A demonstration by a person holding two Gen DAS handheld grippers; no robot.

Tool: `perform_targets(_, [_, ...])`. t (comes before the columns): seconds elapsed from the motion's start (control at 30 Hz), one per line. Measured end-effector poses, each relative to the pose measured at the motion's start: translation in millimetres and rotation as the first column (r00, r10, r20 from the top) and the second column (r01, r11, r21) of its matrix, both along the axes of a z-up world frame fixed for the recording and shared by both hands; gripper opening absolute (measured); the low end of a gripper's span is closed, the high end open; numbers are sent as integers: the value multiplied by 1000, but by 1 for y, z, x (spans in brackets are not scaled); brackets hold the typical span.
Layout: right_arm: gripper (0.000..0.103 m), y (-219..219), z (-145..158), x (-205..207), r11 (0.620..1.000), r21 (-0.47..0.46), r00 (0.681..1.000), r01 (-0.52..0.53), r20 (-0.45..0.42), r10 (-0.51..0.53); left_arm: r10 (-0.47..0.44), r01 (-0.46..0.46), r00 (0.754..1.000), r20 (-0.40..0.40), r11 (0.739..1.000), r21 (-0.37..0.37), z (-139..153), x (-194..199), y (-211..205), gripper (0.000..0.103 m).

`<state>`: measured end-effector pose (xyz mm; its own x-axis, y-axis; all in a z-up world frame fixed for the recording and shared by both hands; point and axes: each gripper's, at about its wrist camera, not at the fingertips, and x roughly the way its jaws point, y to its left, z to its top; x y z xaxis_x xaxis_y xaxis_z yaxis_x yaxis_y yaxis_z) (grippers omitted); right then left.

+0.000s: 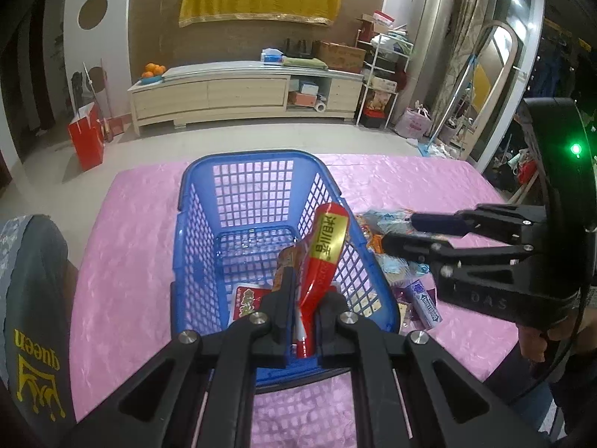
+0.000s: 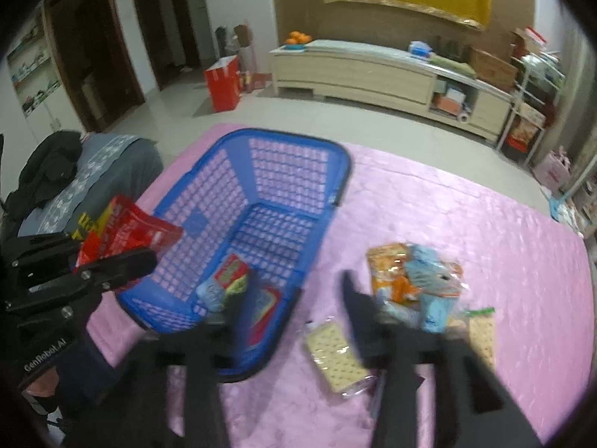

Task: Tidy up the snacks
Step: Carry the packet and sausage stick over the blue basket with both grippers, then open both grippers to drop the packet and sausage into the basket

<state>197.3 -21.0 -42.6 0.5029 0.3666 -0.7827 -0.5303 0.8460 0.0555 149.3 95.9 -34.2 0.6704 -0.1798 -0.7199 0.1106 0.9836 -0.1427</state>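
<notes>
A blue plastic basket (image 1: 194, 231) stands on the pink-covered table (image 1: 123, 261); it also shows in the right wrist view (image 2: 298, 142). My left gripper (image 1: 306, 298) is shut on a red snack packet with a gold label (image 1: 328, 246) and holds it above the basket's near end; the packet shows in the right wrist view (image 2: 127, 224). A few snack packets (image 2: 231, 280) lie in the basket. My right gripper (image 2: 298, 287) is open and empty, blurred, above the table between the basket and a pile of loose snacks (image 2: 414, 280). It appears in the left wrist view (image 1: 399, 231).
A cracker pack (image 2: 335, 351) lies near my right gripper. A purple candy pack (image 1: 425, 302) lies right of the basket. A grey-clad person (image 1: 33, 298) stands at the table's left. A TV cabinet (image 1: 242, 93) and a red bag (image 1: 87, 138) stand beyond.
</notes>
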Motion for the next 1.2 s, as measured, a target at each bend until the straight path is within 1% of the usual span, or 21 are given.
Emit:
perform_targets(0.03, [71,-4,1,1,1000,7,1000,14,8,-14,-6,6,1000,-2,1000,4,0,3,-2,7])
perform_targets(0.1, [73,-12,2,2,999,22,999,36,13,-36,-17,17,1000,-7,1000,11,0,9,-5,7])
perform_targets(0.13, [76,-15,2,5,999,23,999,48,9,-48,-21,22,1000,-9,1000,13,-1,11,-7,7])
perform_targets(0.2, [78,-17,3,9,998,14,998,63,16,-63,-34,34,999,-19,999,18,-2,19,-10,7])
perform_targets(0.33, [79,-20,-1,19,997,-9,997,77,27,-76,-50,51,998,-39,998,24,-6,36,-17,7])
perform_targets(0.47, [79,-19,-11,31,996,-28,996,90,26,-89,-55,58,996,-64,998,38,-14,56,-20,7])
perform_targets(0.6, [79,-18,-21,44,995,-34,996,91,5,-91,-47,51,994,-95,998,45,-25,79,-18,8])
perform_targets(0.77, [79,-15,-27,56,995,-39,996,93,-6,-93,-38,43,992,-121,998,40,-34,96,-13,8])
perform_targets(0.83, [79,-15,-27,60,995,-37,995,96,-6,-96,-32,38,991,-132,999,39,-36,103,-8,14])
perform_targets(0.87, [79,-15,-26,61,995,-37,995,97,-2,-97,-29,35,990,-137,998,42,-37,105,-7,22])
perform_targets(0.9, [79,-14,-25,61,994,-36,995,99,2,-99,-25,32,990,-140,998,45,-37,107,-7,37])
perform_targets(0.93, [79,-14,-25,62,994,-37,995,100,5,-100,-19,26,990,-138,999,48,-36,107,-7,42])
perform_targets(0.97, [79,-14,-24,63,994,-38,995,103,9,-103,-8,15,991,-131,999,48,-35,107,-5,45])
perform_targets(1.03, [79,-15,-24,62,993,-40,994,112,13,-112,-7,12,992,-128,999,42,-32,106,-5,46])
perform_targets(1.1, [79,-17,-22,61,992,-38,992,123,19,-123,2,4,992,-124,999,54,-30,103,-6,54])
perform_targets(1.2, [79,-20,-17,56,993,0,992,120,36,-120,7,1,993,-114,997,72,-26,96,-9,57])
